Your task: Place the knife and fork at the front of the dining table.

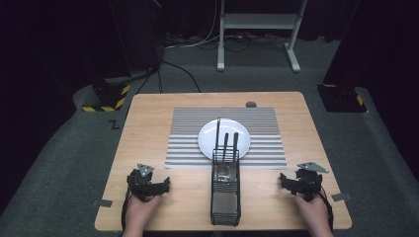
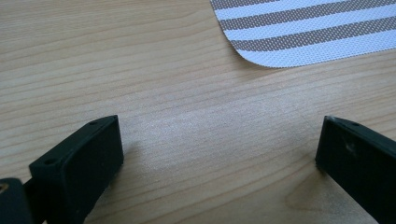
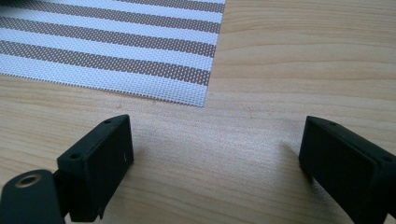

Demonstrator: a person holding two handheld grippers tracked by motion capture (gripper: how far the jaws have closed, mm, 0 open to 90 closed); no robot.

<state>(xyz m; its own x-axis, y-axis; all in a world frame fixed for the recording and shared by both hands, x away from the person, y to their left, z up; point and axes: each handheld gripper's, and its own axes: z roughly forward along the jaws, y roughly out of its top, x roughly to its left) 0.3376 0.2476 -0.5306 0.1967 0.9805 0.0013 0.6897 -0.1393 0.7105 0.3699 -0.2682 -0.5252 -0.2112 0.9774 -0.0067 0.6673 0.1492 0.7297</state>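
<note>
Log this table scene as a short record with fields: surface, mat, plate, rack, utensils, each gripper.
surface: wooden table
mat: striped placemat, flat at the middle of the table
plate: white plate on the placemat
rack: black wire caddy at the near edge, between the grippers
utensils: three dark handles standing up from the caddy's far end
left gripper: open, nothing between the jaws, resting near the table's near left
right gripper: open, nothing between the jaws, near right

Wooden table (image 1: 148, 128): striped placemat (image 1: 188, 143), wire caddy (image 1: 226, 197).
</note>
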